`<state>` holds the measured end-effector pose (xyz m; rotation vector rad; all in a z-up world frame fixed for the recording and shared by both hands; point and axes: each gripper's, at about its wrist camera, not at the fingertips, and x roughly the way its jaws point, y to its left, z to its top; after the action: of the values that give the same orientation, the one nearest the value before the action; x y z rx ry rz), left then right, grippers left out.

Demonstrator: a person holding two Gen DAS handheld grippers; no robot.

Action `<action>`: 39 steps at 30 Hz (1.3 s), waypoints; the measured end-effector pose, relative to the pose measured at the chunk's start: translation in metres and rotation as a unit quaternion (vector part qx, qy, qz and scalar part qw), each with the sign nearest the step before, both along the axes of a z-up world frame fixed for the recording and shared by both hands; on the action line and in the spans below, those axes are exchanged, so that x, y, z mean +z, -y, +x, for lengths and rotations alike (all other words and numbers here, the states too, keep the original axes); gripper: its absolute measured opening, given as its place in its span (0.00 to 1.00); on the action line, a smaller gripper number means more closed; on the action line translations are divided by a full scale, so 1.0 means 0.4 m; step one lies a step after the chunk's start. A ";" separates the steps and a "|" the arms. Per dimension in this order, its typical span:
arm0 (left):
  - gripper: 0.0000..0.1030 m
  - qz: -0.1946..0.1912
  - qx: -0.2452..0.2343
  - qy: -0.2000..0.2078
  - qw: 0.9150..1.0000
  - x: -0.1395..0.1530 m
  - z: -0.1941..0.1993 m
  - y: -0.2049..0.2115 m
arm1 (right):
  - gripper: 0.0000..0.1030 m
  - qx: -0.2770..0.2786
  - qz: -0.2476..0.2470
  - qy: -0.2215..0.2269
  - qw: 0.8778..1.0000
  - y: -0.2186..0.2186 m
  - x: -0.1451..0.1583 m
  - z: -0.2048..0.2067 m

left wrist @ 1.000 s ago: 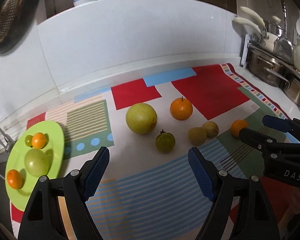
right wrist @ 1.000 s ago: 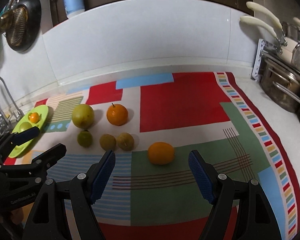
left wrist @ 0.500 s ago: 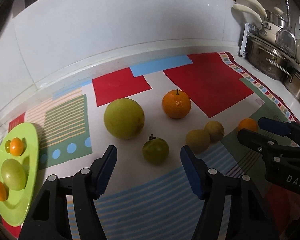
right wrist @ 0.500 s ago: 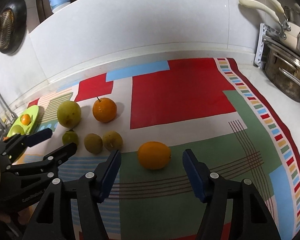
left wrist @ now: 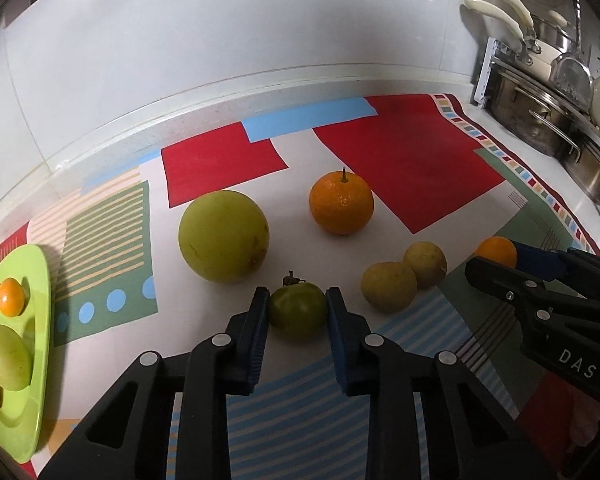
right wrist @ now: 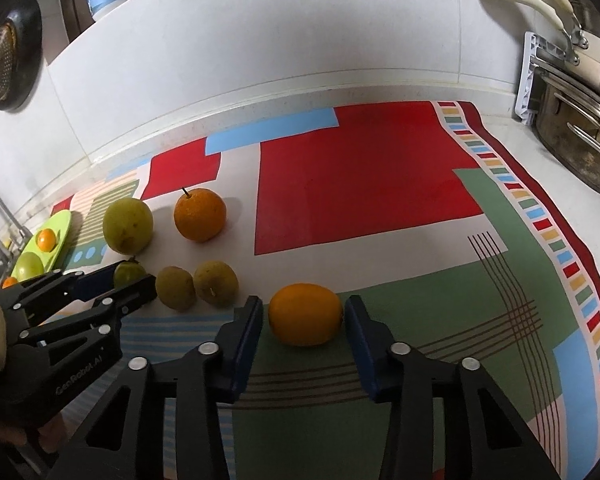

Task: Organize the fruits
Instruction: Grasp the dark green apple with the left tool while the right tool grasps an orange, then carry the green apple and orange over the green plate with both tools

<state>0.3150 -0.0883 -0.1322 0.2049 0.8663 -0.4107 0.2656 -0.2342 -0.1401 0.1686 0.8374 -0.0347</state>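
Between the left tool's (left wrist: 298, 312) blue pads, clenched on both sides: small green fruit (left wrist: 298, 310), resting on the patterned mat (left wrist: 412, 168). Further right, between the right tool's (right wrist: 304, 316) closing pads, not yet pressed: smooth orange (right wrist: 305, 314). Far left on the desk, green plate (left wrist: 28, 412) with several small fruits.

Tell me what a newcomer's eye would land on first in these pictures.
First, the two black grippers in the foreground: the left gripper is shut on a small green fruit, and the right gripper is closing around a stemless orange on the mat's green patch. Next, the loose fruit behind them on the colourful mat, notably a big yellow-green fruit beside a stemmed orange, and the lime-green plate at far left.
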 end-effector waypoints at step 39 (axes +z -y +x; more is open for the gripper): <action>0.28 -0.053 0.065 0.077 0.994 0.209 -0.257 -0.186 | 0.37 0.104 -0.007 0.086 0.991 -0.181 0.203 -0.190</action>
<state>0.2123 -0.0138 -0.0484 0.0814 0.7003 -0.3142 0.1896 -0.1618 -0.0588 0.0695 0.6778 0.1669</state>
